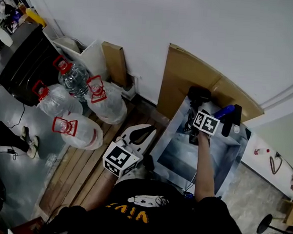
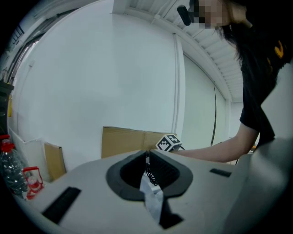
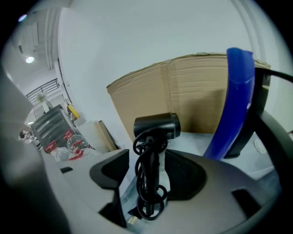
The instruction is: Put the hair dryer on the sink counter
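Head view looks steeply down on a steel sink (image 1: 231,161) set against a white wall, with a sheet of cardboard (image 1: 185,74) propped behind it. Just right of the right gripper (image 1: 196,113), a blue curved piece (image 1: 225,111) and a black upright piece (image 1: 235,121) crowd the back of the counter. Left of the sink, four big clear jugs (image 1: 105,101) with red handles lie huddled on the wooden floor, and a black rack (image 1: 24,61) stands beyond them. I cannot tell what the jugs hold.

The hair dryer (image 1: 198,95) is up at the back of the sink, close in front of the cardboard, in the right gripper's tongs. They are closed on its handle, which has the black cord wound round it. The handle runs lengthwise between the jaws, away from the person. The barrel sits crosswise at the far end, its rimmed end turned toward the blue piece.

The left gripper (image 1: 144,132) hangs back beside the sink's near left corner. Its tongs are drawn together until the tips meet, holding nothing.

Inside the basin, only grey metal shows.
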`<state>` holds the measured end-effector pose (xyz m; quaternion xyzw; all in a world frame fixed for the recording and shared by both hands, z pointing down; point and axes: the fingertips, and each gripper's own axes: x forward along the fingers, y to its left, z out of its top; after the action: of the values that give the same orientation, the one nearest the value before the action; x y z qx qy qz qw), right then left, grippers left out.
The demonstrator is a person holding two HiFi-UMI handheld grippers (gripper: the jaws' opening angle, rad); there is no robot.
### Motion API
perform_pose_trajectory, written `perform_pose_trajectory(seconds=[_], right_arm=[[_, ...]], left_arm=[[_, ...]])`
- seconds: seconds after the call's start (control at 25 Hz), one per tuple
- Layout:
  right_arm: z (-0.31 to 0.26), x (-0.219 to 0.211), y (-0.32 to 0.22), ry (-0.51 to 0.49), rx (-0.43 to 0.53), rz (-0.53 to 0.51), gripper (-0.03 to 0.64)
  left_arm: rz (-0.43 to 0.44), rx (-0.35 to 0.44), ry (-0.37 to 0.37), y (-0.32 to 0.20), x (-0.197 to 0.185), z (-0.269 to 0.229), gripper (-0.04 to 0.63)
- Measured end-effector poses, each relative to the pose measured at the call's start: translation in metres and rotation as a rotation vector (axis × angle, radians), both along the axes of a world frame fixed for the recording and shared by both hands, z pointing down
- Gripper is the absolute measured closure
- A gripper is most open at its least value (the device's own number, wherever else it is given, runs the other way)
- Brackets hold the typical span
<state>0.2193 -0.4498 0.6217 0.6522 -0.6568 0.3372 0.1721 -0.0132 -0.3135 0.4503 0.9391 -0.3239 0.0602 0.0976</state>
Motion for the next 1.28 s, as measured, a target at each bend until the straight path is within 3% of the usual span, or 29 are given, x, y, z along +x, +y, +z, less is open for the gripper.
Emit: perform_pose_trajectory(seconds=[0.52,0.92,1.28], right_arm=[[-0.081,-0.044,0.064,-0.026,0.251,-0.173,0.431],[-0.113,-0.072,0.153,-0.060,0.300,-0.288,0.453],[-0.126,-0.069,0.227,-0.079,0.312,-0.345,0.459]], left_arm=[[0.093,-0.007,0.021,0.012,0.011,0.002,0.566],[0.155,-0.017,0.037,0.028,0.035,0.007,0.566],[0.179,0.015,0.025,0.074,0.066,-0.007,0.566]])
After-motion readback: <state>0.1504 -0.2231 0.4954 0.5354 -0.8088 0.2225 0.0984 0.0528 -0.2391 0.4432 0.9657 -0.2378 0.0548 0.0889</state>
